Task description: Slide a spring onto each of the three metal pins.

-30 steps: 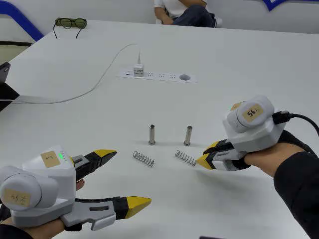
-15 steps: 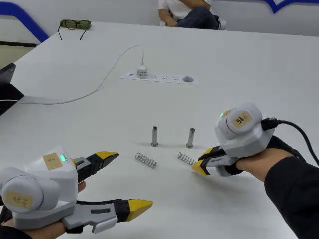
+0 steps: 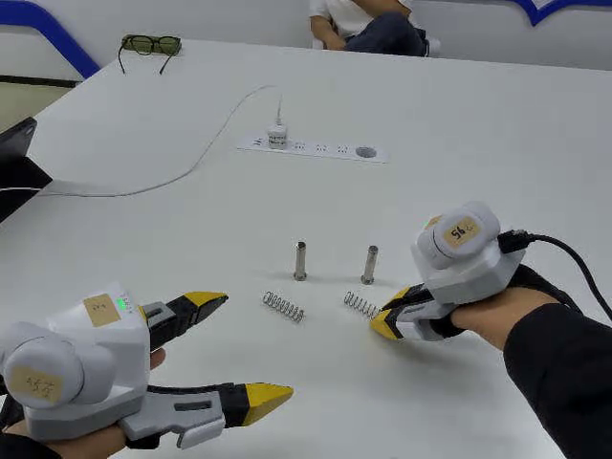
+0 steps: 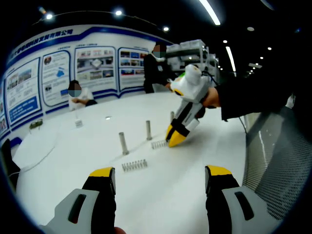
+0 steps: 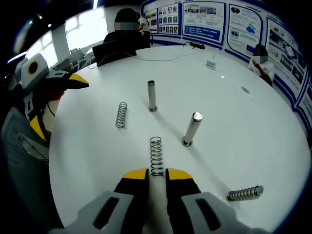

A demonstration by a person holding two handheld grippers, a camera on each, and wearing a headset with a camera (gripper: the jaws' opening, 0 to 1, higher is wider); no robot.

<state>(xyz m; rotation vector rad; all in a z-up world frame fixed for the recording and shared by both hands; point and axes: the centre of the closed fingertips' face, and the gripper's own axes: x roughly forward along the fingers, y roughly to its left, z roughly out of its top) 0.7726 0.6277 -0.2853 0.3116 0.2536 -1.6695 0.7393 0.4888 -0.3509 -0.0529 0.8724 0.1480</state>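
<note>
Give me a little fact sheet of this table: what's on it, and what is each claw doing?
Surface: white table
Pins: left pin and right pin, upright, no springs on them
Springs: first spring, second spring, third spring, all lying flat
Left claw: open, empty
Right claw: tips at the first spring's end; grip unclear
Extras: power strip, glasses

A white power strip (image 3: 316, 149) lies on my table (image 3: 497, 124); a charger (image 3: 277, 137) stands plugged into its left end, dark glasses (image 3: 150, 44) far left of it.
</note>
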